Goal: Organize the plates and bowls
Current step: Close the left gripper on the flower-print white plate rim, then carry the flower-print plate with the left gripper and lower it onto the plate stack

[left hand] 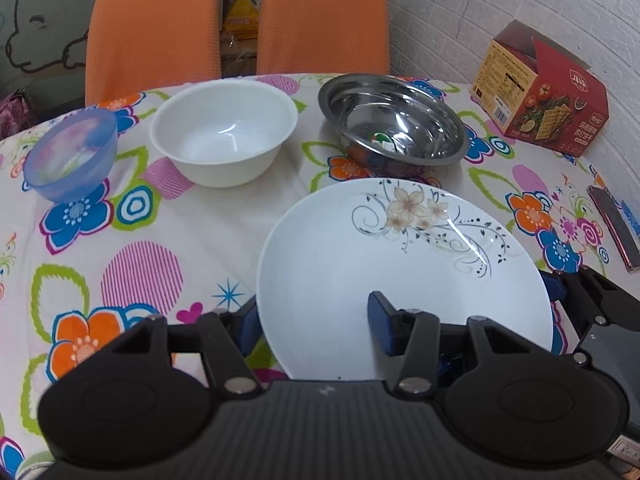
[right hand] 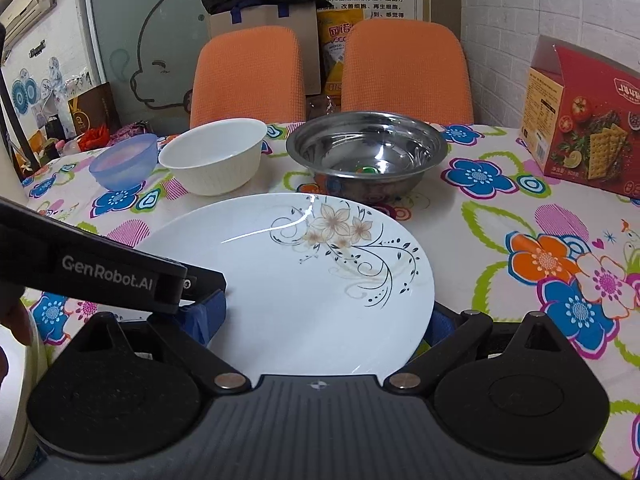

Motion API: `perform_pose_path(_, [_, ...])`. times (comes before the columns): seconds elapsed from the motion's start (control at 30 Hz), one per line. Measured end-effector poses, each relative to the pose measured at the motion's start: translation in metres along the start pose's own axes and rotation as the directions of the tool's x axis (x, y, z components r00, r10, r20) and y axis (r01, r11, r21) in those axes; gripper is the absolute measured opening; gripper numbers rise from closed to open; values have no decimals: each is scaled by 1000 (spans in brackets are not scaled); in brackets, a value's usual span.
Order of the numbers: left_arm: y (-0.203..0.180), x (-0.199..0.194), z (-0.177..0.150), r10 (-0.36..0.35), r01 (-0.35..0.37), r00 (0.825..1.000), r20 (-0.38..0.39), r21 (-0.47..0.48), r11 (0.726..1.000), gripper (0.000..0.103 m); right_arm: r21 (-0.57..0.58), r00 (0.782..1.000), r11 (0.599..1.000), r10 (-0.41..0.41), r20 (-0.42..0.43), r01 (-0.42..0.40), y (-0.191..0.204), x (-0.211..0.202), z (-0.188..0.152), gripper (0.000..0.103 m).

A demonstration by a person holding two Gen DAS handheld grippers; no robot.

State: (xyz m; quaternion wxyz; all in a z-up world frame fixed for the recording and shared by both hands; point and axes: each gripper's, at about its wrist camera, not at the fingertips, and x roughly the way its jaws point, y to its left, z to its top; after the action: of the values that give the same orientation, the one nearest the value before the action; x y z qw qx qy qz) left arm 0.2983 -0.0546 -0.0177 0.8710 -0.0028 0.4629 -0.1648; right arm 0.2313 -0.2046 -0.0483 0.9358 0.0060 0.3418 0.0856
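A white plate (left hand: 400, 264) with a flower print lies close in front of both grippers on the flowered tablecloth (left hand: 132, 240). My left gripper (left hand: 314, 312) is narrowed on the plate's left rim, with one blue pad outside the edge and the other on top of the plate. It shows in the right wrist view as a black body (right hand: 120, 276). My right gripper (right hand: 314, 320) stands open and wide around the plate's near right part, its right pad (right hand: 438, 322) just outside the rim. Behind the plate stand a steel bowl (right hand: 366, 152), a white bowl (right hand: 214, 156) and a blue bowl (right hand: 124, 160).
A red cracker box (right hand: 580, 120) stands at the right by the brick wall. Two orange chairs (right hand: 248, 76) sit behind the table. A dark flat object (left hand: 616, 228) lies at the table's right edge. A hand (right hand: 12, 320) and something white (right hand: 16, 392) show at the lower left.
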Motion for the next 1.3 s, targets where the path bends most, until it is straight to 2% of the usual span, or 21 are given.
perform_pose_path(0.17, [-2,1,-12,-15,15,1000,-25,3,1000,49,42,999,998,41,-16,-40,-6,-5,-15,87])
perform_pose_path(0.3, [1,4,-11,-15,15,999,-31,-10,1000,49,44,997,997,69,-22,-68,-11,-1,-10,86])
perform_pose_path(0.47, [0,10,-5,-4,4,1000,-8,2,1000,49,31,998,998,63,-25,-62,-16,6,-5,86])
perform_pose_path(0.53, [-1,12,-4,-3,3,1000,-6,12,1000,60,0,998,999,52,-31,-52,-15,7,-5,86])
perform_pose_path(0.6, [-2,13,-5,-2,2,1000,0,20,1000,60,-22,999,999,40,-26,-41,-13,10,-5,87])
perform_pose_path(0.77, [-6,15,-4,18,-19,1000,11,30,999,57,-37,1000,999,21,-12,-21,-8,10,-7,87])
perform_pose_path(0.87, [-4,13,-4,9,-9,1000,10,12,1000,48,0,1000,1000,-1,-16,1,-6,8,-7,87])
perform_pose_path(1.1, [-10,6,-11,-2,2,1000,-5,20,1000,47,64,1000,998,-10,-3,10,-7,-8,-15,87])
perform_pose_path(1.3, [-11,-18,-19,-12,12,1000,18,11,1000,47,61,1000,998,-5,22,4,5,-32,-18,88])
